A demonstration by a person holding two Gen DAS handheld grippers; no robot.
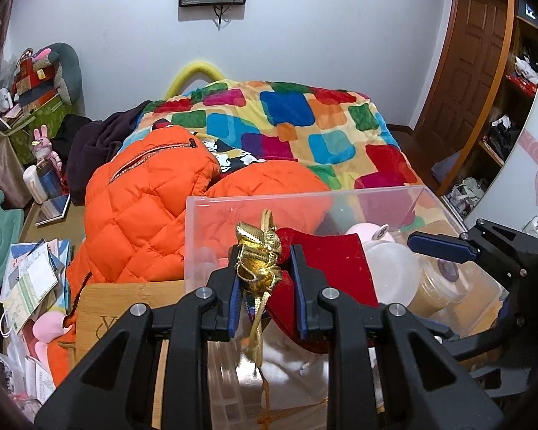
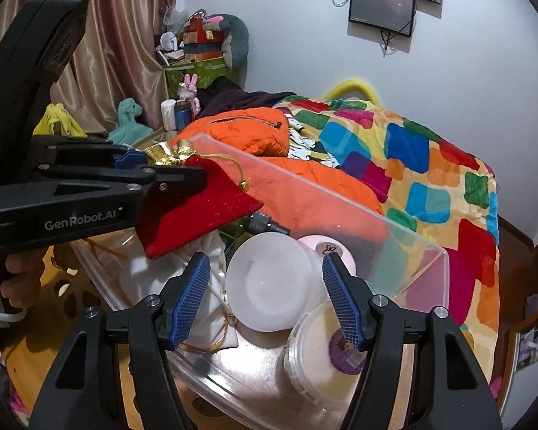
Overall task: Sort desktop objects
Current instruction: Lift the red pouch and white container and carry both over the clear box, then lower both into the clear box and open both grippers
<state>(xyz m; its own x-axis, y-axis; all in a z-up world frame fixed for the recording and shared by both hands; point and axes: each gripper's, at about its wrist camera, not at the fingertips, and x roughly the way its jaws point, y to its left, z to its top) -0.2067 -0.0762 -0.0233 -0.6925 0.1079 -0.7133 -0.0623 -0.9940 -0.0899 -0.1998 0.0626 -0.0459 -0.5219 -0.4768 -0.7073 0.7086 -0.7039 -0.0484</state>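
My left gripper (image 1: 265, 254) is shut on the gold-ribboned neck of a red velvet pouch (image 1: 333, 268), which hangs over the near left part of a clear plastic box (image 1: 305, 195). The right wrist view shows that gripper (image 2: 168, 165) from the side, with the pouch (image 2: 197, 215) drooping into the box (image 2: 412, 251). My right gripper (image 2: 265, 261) stands open above the box. A frosted white round container (image 2: 269, 286) lies lower down between its fingers, which do not touch it. Beside it are a pink round item (image 2: 326, 247), a clear tub with a purple sticker (image 2: 322, 351) and a white cloth pouch (image 2: 211, 308).
An orange quilted jacket (image 1: 143, 215) and a colourful checked blanket (image 1: 305, 122) lie on the bed behind the box. The box stands on a wooden surface (image 1: 118, 308). Papers and toys (image 1: 32, 279) crowd the left. A person's hand (image 2: 14, 272) holds the left gripper's handle.
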